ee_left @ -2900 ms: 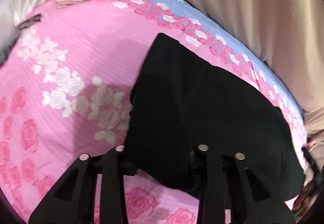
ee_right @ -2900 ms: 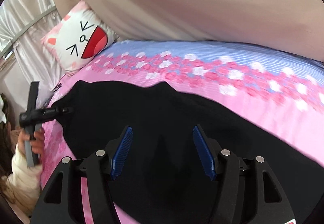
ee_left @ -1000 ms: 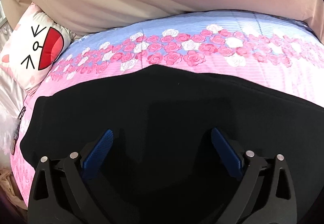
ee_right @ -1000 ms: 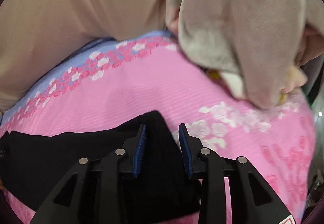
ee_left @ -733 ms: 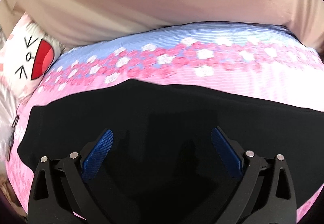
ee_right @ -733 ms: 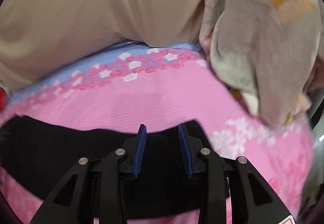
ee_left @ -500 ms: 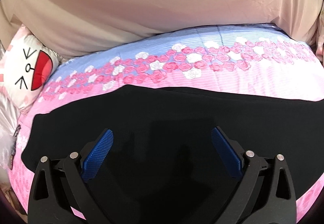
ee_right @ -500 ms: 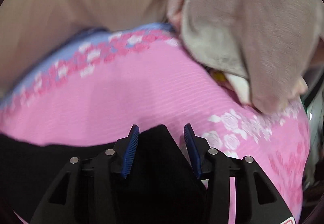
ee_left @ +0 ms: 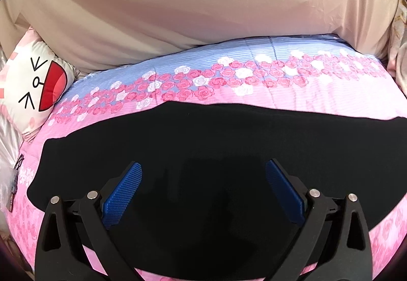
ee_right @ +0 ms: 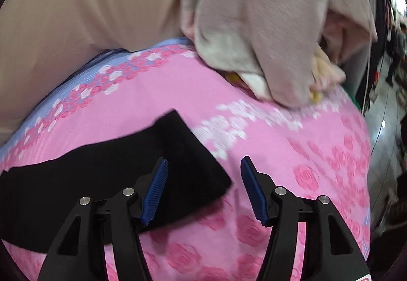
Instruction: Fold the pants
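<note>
On pink floral bedspread (ee_left: 318, 93): black pants (ee_left: 203, 143) laid flat; left gripper (ee_left: 203, 179) spread wide, right gripper (ee_right: 203, 179) just opened, nothing gripped.

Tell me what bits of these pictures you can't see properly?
- Pants, left wrist view: the near edge is hidden behind the left gripper, and the picture's right edge cuts off the far end.
- Pants, right wrist view: the left edge cuts them off.
- Grey cloth, right wrist view: too blurred to tell what it is.
- Pillow, left wrist view: partly cut off at the left edge.
</note>
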